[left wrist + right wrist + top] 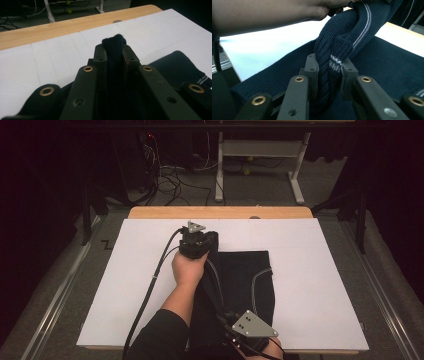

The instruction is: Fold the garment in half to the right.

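Mid-fold: left gripper [194, 241] and right gripper [239, 329] both clench the navy sweater [245, 280] at frame centre; next, carry the edge across evenly.

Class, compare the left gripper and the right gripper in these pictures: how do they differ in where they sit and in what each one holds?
The left gripper sits far out over the white board; the right gripper stays at the near edge. The left gripper pinches a plain dark fold of the garment; the right gripper clamps a ribbed edge with a pale stripe. Both are shut on the same garment.
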`<action>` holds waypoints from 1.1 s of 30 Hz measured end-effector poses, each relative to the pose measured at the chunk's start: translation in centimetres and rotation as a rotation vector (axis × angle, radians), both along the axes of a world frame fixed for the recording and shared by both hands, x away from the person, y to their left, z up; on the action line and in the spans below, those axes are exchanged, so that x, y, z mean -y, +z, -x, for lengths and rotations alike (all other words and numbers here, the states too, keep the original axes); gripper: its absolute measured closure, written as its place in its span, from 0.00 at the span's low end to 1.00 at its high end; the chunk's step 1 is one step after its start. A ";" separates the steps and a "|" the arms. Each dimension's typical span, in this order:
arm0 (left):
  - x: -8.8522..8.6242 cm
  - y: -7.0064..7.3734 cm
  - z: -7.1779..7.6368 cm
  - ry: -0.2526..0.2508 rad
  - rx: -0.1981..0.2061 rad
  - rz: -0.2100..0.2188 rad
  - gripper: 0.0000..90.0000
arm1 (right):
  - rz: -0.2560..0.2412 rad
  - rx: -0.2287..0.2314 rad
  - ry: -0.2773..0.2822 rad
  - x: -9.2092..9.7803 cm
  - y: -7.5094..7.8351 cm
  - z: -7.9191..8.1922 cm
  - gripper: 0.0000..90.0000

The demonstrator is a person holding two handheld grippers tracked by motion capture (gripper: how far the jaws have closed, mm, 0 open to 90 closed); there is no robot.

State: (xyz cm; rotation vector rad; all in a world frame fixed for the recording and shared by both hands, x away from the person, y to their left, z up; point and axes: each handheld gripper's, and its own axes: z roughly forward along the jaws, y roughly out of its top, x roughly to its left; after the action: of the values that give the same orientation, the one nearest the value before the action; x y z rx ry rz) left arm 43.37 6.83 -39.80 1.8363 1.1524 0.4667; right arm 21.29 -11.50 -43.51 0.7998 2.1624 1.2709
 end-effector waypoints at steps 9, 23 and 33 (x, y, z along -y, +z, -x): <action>1.8 -0.2 0.0 -0.018 -0.007 -0.007 0.82 | 0.009 -0.009 -0.023 1.4 -0.7 0.3 0.82; 3.8 -1.0 -0.3 -0.038 -0.034 -0.004 0.82 | 0.009 -0.031 -0.043 2.6 -1.3 0.6 0.82; 5.3 -1.0 -0.1 -0.056 -0.034 -0.007 0.82 | 0.006 -0.044 -0.062 3.7 -1.4 1.0 0.82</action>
State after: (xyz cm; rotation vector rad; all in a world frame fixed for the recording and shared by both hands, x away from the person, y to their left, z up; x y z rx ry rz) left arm 43.48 1.53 -40.77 1.8848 1.1201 0.4090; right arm 20.26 -15.16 -44.90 0.8928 2.1574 1.2258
